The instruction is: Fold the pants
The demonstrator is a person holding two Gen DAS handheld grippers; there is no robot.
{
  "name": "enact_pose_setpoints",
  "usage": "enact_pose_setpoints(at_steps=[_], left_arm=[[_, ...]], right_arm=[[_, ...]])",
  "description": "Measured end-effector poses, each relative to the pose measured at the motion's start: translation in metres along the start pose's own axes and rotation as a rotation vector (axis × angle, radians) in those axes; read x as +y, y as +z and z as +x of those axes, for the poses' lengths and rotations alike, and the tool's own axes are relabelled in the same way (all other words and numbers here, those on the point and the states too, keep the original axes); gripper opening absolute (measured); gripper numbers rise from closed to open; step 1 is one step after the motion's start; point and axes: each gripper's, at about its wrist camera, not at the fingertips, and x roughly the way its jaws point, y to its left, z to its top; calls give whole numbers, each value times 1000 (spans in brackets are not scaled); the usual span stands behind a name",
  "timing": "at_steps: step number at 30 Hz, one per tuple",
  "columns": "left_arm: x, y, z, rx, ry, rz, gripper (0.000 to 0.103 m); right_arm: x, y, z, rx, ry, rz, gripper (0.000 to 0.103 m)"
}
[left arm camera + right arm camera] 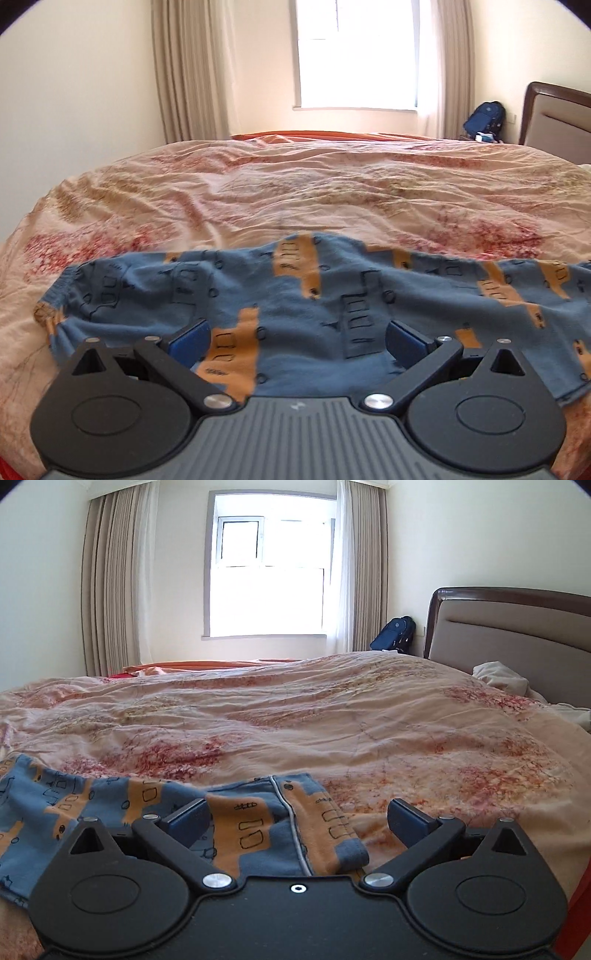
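Both wide open, empty: left hand-held gripper (297, 338) and right hand-held gripper (297, 818) hover over the blue-and-orange printed cotton pants (295, 295). Grasp step, I'd say. Next, each should pinch the edge just ahead.

Both cameras sat low at the near edge of the bed (258, 192), facing across it toward the window (267, 565). The left wrist view looked over the pants (332, 295) near their waistband, close up. The right wrist view sat nearer the headboard (517, 635), over the cuff end. Both shared the window, the bed and the backpack (484, 116).
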Motion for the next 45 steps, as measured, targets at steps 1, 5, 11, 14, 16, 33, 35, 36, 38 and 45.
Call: enact_pose_setpoints(at_steps=[1, 5, 11, 14, 16, 33, 35, 36, 38, 45], left_arm=[[-15, 4, 3, 1, -30, 28, 103], [-70, 24, 11, -9, -175, 137, 103], [-156, 68, 42, -32, -348, 252, 103], [-202, 78, 66, -17, -363, 308, 103], [-230, 76, 80, 11, -380, 334, 103], [-229, 52, 71, 65, -389, 267, 103], [-215, 41, 73, 99, -378, 260, 103], [-210, 37, 76, 117, -369, 254, 103], [-197, 30, 79, 138, -360, 217, 102], [-179, 26, 73, 133, -348, 168, 102]], right_arm=[[-3, -4, -1, 10, 1, 19, 102], [-23, -18, -20, 0, 68, 155, 102], [-45, -25, -34, 1, 230, 331, 100], [-51, -26, -36, 8, 257, 433, 86], [-57, -29, -36, 23, 273, 531, 77], [-60, -46, -46, 9, 254, 699, 46], [-57, -47, -44, -5, 257, 703, 53], [-53, -47, -44, -7, 247, 698, 54], [-47, -46, -42, -6, 234, 688, 54], [-42, -42, -40, 2, 214, 697, 57]])
